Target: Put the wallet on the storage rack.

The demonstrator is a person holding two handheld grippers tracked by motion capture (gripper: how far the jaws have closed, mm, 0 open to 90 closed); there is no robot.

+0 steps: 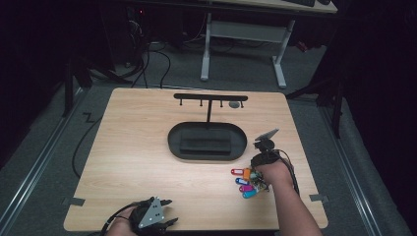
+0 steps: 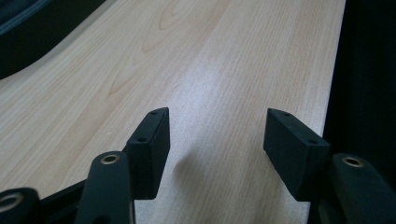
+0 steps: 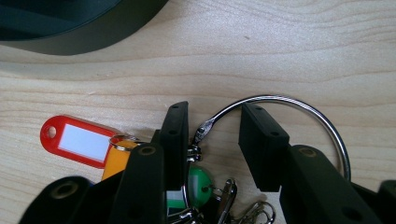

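Note:
A bunch of keys with coloured tags [image 1: 244, 183] lies on the wooden table [image 1: 137, 147] at the front right. In the right gripper view a red tag [image 3: 77, 141], an orange tag [image 3: 114, 161] and a green tag [image 3: 198, 184] hang on a large metal ring [image 3: 299, 103]. My right gripper [image 3: 215, 109] points down at the bunch, jaws apart, with the ring's clasp [image 3: 201, 130] lying between them and no pad pressing on it. My left gripper [image 1: 172, 211] rests at the front left edge, open, its jaws [image 2: 217, 126] over bare wood.
A black oval base [image 1: 172, 140] with a T-shaped hook rack [image 1: 210, 97] stands mid-table; a small grey item [image 1: 234, 104] hangs near the rack's right end. The base's rim [image 3: 93, 28] lies just beyond the keys. A white desk frame [image 1: 206, 49] stands behind the table.

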